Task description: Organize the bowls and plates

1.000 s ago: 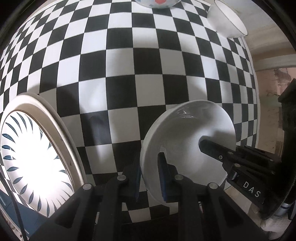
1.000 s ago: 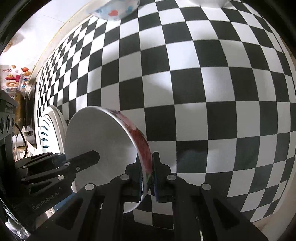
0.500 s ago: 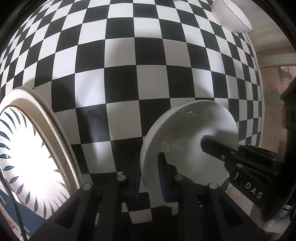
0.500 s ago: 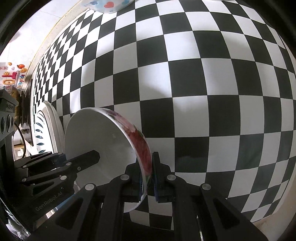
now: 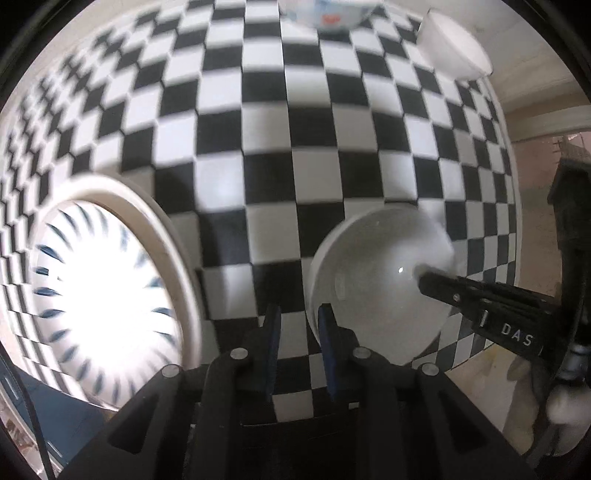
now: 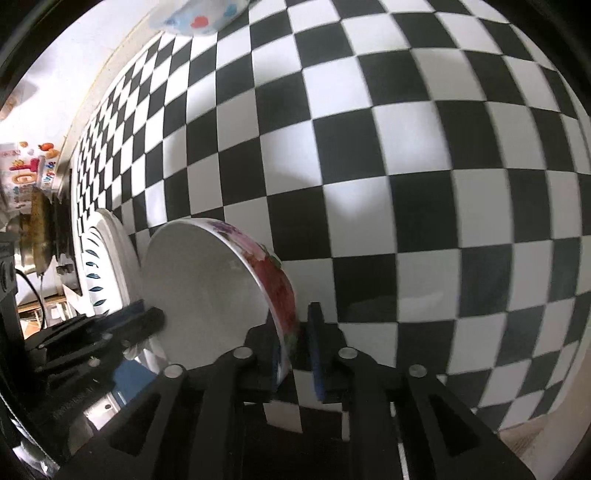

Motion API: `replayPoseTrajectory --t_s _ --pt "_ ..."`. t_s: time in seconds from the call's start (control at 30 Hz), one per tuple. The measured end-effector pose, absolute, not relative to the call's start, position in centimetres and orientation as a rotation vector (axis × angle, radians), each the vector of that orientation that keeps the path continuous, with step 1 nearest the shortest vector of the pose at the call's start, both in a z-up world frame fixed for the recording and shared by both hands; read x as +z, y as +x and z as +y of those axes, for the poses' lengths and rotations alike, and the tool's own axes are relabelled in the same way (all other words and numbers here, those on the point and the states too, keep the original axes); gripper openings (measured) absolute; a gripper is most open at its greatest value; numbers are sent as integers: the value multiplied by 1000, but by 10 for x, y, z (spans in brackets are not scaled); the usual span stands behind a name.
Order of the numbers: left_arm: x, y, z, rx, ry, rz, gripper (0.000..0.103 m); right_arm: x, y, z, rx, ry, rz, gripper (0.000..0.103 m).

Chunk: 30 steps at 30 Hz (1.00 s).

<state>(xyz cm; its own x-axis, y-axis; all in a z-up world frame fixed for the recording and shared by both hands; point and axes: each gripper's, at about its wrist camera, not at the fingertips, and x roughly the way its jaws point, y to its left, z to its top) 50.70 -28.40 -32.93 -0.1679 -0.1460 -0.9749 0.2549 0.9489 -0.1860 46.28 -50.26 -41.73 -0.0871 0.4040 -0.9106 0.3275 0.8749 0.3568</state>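
Observation:
A white bowl (image 5: 373, 280) with a red flower print on its outer wall (image 6: 280, 280) sits on the black-and-white checked cloth (image 5: 258, 147). My left gripper (image 5: 298, 332) is at the bowl's left rim with its jaws opening; the rim lies by the right pad and checked cloth shows in the gap. My right gripper (image 6: 295, 343) straddles the opposite rim, jaws opening, and a slit shows between the flowered wall and the outer pad. Each view shows the other gripper's finger (image 5: 439, 286) (image 6: 147, 321) across the bowl.
A blue-dashed plate (image 5: 103, 295) lies on a larger cream plate (image 5: 177, 251) left of the bowl, and shows again as a plate stack (image 6: 107, 258). A heart-print bowl (image 5: 328, 14) and a plain white bowl (image 5: 454, 48) stand at the far side. The table edge runs close on the right.
Both grippers were shut on the bowl's rim and their jaws have now parted from it. The left gripper has lifted a little, and the picture is blurred.

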Motion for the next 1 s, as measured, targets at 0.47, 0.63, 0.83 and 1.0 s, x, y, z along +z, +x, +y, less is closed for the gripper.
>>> replayPoseTrajectory --t_s 0.47,0.63,0.83,1.0 --pt "-279 635 -400 -398 180 1432 34 -340 522 -618 -115 598 1451 40" --pt "-297 682 -443 -397 209 1440 34 -339 570 -675 -209 618 1373 40" --pt "-322 720 -491 -417 276 1472 34 -356 610 -711 -247 649 1361 40" --pt "-342 733 -511 -431 339 1489 35 -379 624 -720 -240 720 1368 43"
